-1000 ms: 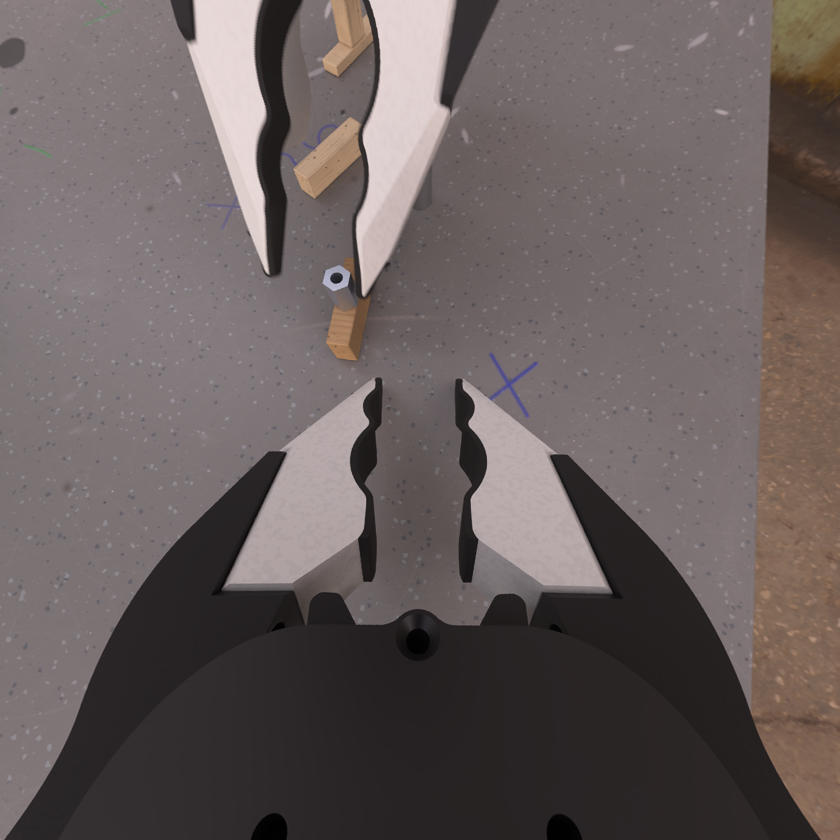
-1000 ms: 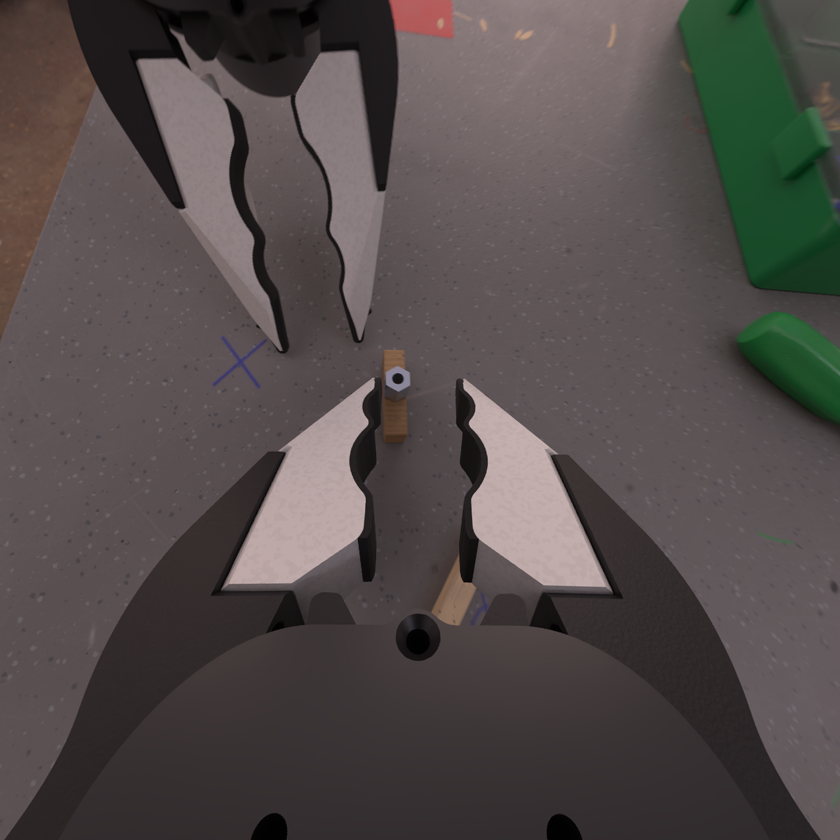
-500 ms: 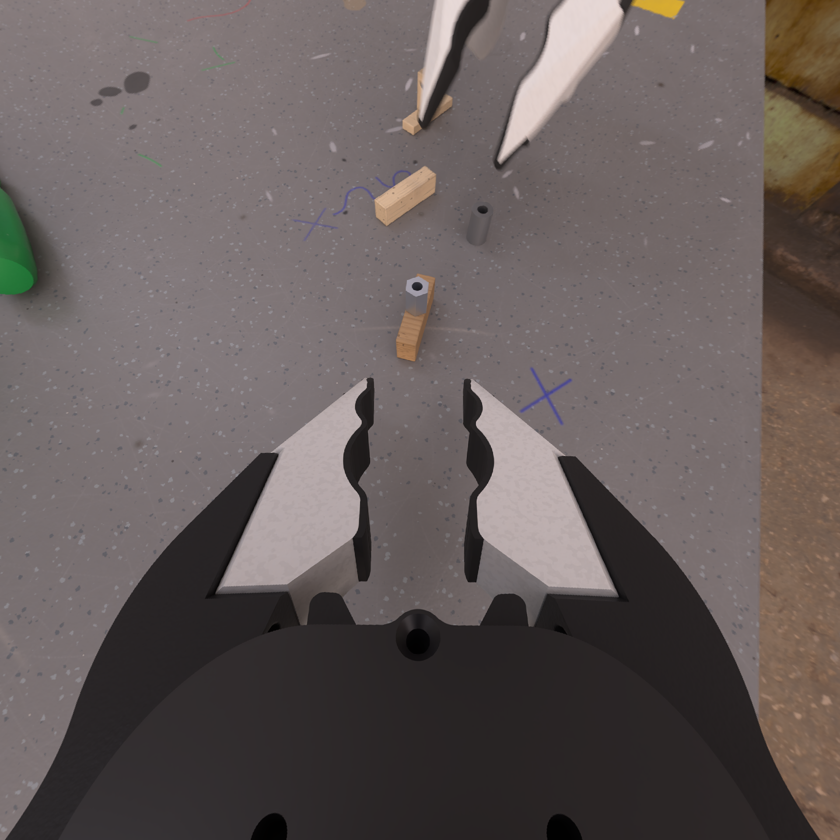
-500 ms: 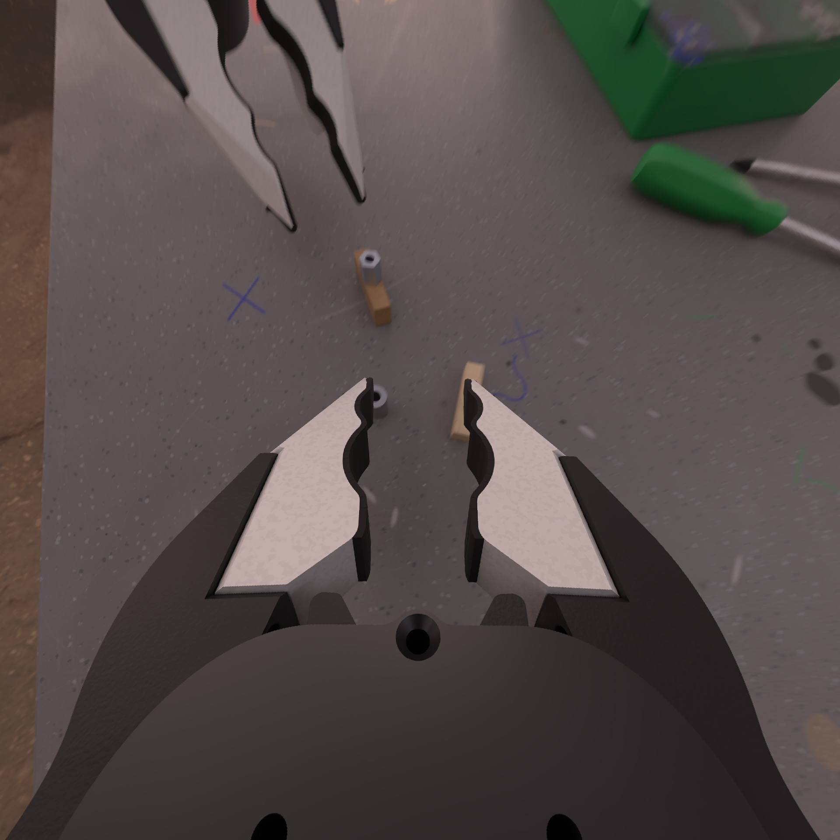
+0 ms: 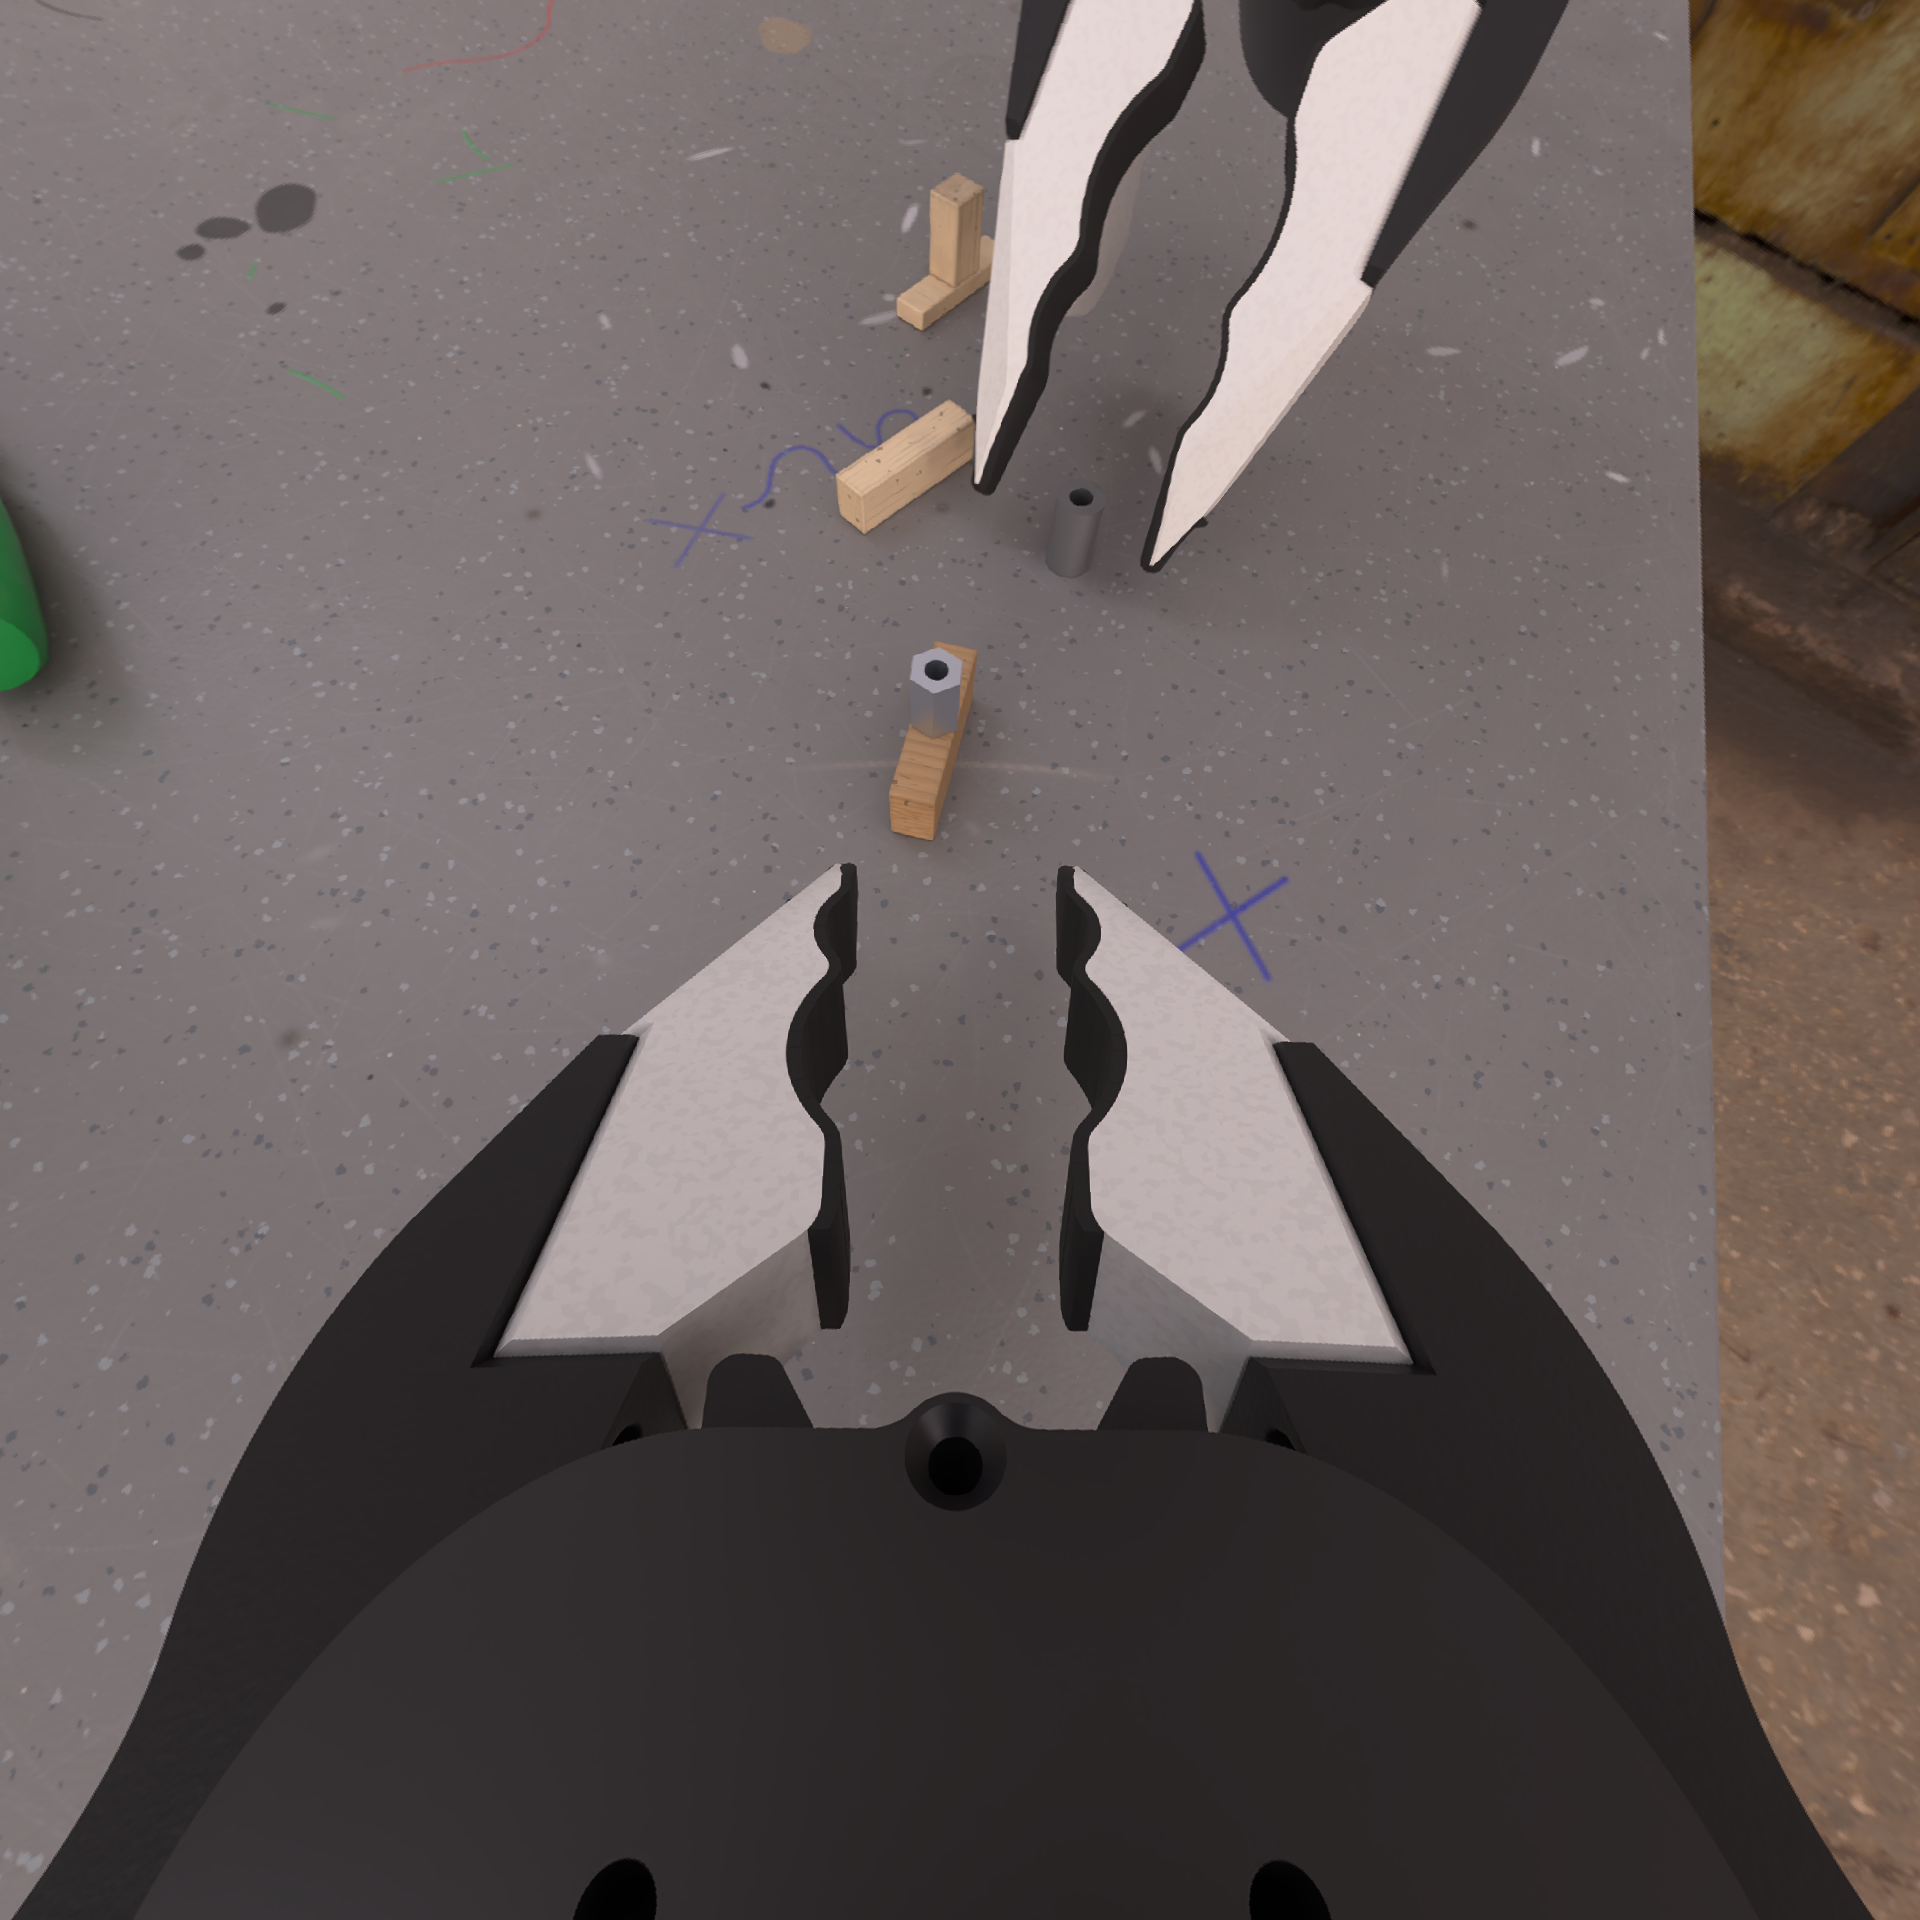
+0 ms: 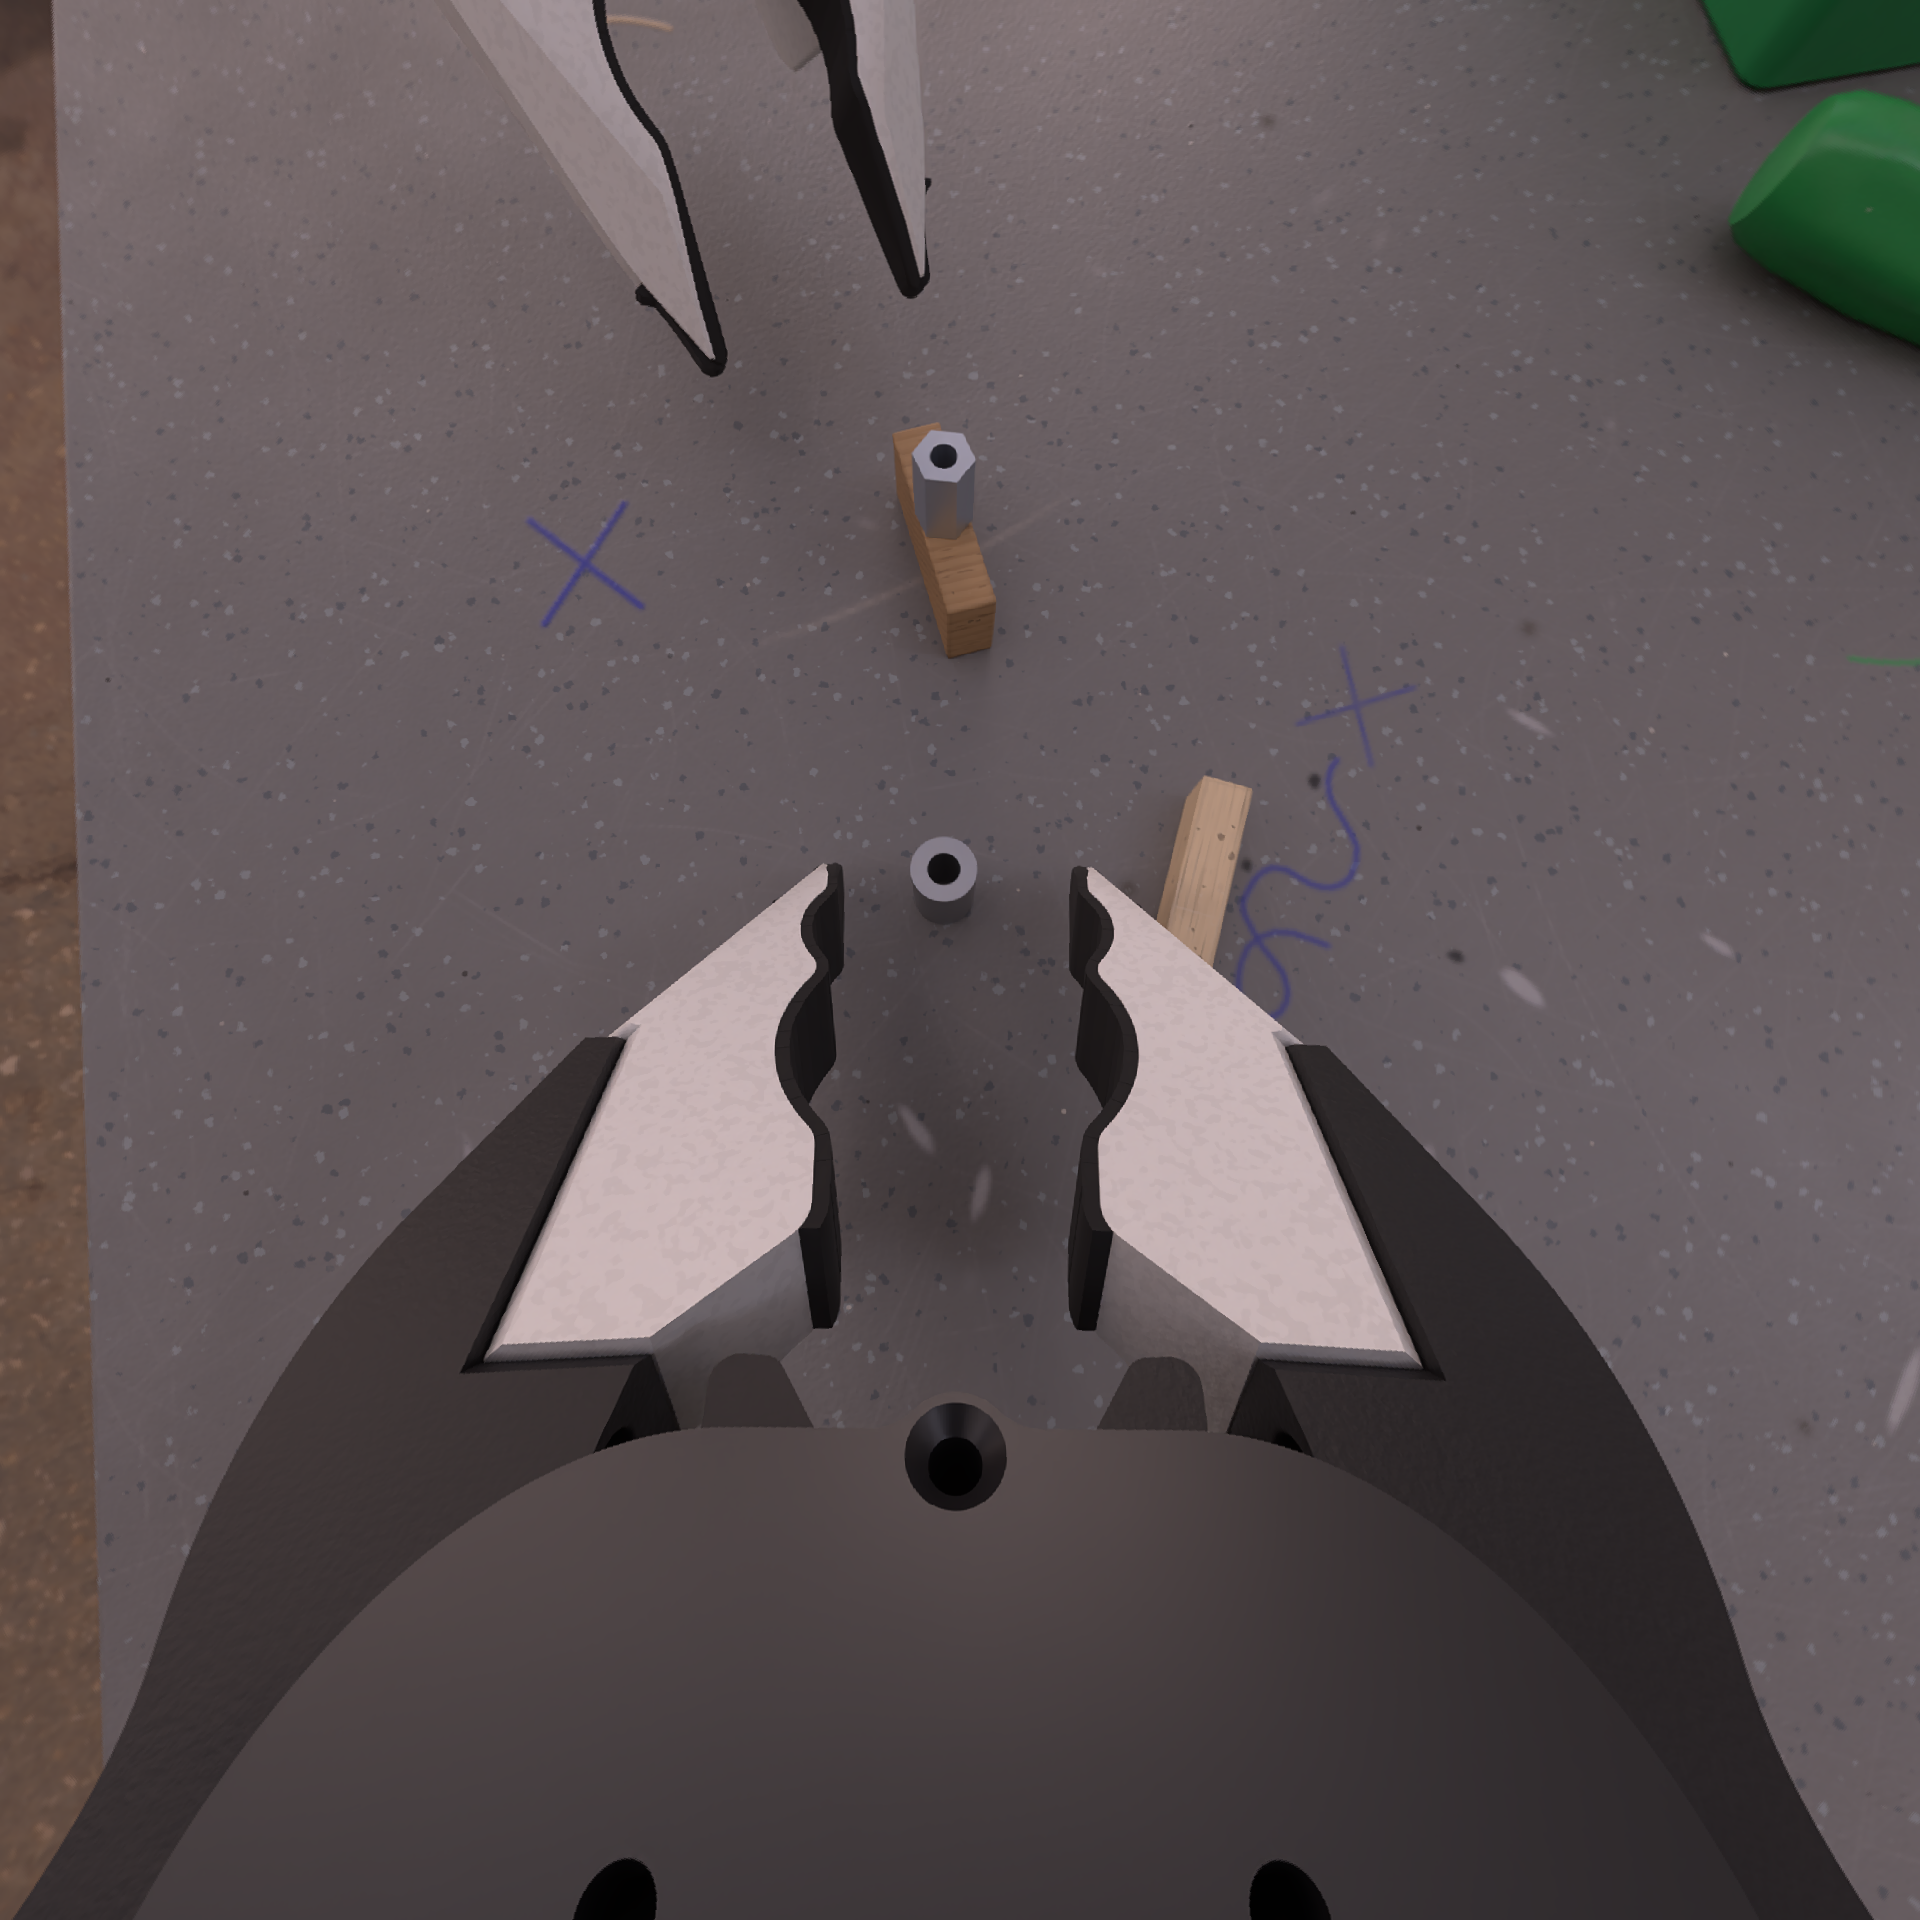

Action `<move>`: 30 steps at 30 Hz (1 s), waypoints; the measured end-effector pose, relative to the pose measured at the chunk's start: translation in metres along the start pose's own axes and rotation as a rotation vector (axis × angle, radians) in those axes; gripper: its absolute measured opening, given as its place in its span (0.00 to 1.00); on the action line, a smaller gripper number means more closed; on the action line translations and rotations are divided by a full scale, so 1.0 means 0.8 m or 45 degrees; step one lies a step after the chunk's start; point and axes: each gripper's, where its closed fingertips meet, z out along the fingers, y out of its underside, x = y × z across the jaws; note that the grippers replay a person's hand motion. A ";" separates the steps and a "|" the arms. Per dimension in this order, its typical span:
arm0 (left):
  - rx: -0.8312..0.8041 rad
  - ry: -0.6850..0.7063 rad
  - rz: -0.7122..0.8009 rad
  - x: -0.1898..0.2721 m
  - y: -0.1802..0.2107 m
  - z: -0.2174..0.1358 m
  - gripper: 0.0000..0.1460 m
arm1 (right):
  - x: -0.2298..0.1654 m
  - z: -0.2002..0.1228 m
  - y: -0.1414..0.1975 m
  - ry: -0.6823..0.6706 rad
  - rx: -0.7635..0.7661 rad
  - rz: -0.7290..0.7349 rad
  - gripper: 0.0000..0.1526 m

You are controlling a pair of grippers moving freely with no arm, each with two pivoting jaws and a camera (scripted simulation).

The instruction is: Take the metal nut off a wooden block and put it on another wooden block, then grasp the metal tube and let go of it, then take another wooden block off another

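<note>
A hexagonal metal nut [image 5: 934,691] [image 6: 943,497] stands on a darker wooden block [image 5: 925,774] [image 6: 956,577] in the middle of the grey table. A short metal tube [image 5: 1073,530] [image 6: 943,879] stands upright on the table. My right gripper [image 6: 954,881] [image 5: 1070,525] is open, and the tube sits between its fingertips, untouched. My left gripper [image 5: 954,878] [image 6: 816,332] is open and empty, just short of the nut's block. A pale block [image 5: 904,465] [image 6: 1207,862] lies flat beside the tube. Farther off, one upright pale block [image 5: 956,227] stands on a flat one [image 5: 940,291].
A green tool handle [image 5: 19,613] [image 6: 1834,213] lies at the table's side, with a green box corner [image 6: 1813,42] beyond it. Blue X marks [image 5: 1234,914] [image 6: 585,564] and a scribble [image 6: 1299,894] are drawn on the table. The table edge [image 5: 1704,935] runs along one side, with brown floor beyond it.
My right gripper has drawn back from the nut and its block, then come down around the metal tube. My left gripper has pulled back slightly. The nut stays on its block.
</note>
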 end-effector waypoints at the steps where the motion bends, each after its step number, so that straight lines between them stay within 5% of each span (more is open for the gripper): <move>1: -0.002 0.005 0.003 0.001 0.000 0.001 0.26 | -0.001 0.002 0.000 -0.003 -0.014 -0.011 0.28; 5: -0.038 0.002 0.035 0.006 0.005 0.005 0.26 | -0.001 0.006 0.000 0.005 -0.063 -0.043 0.27; 12: -0.046 0.003 0.060 0.013 0.003 0.012 0.25 | -0.003 0.005 0.001 0.006 -0.065 -0.056 0.08; 28: -0.053 -0.027 0.176 0.018 0.002 0.015 0.16 | -0.004 0.000 0.006 0.012 -0.054 -0.073 0.08; 30: -0.068 -0.029 0.195 0.019 0.004 0.017 0.14 | -0.004 0.000 0.007 0.011 -0.051 -0.071 0.17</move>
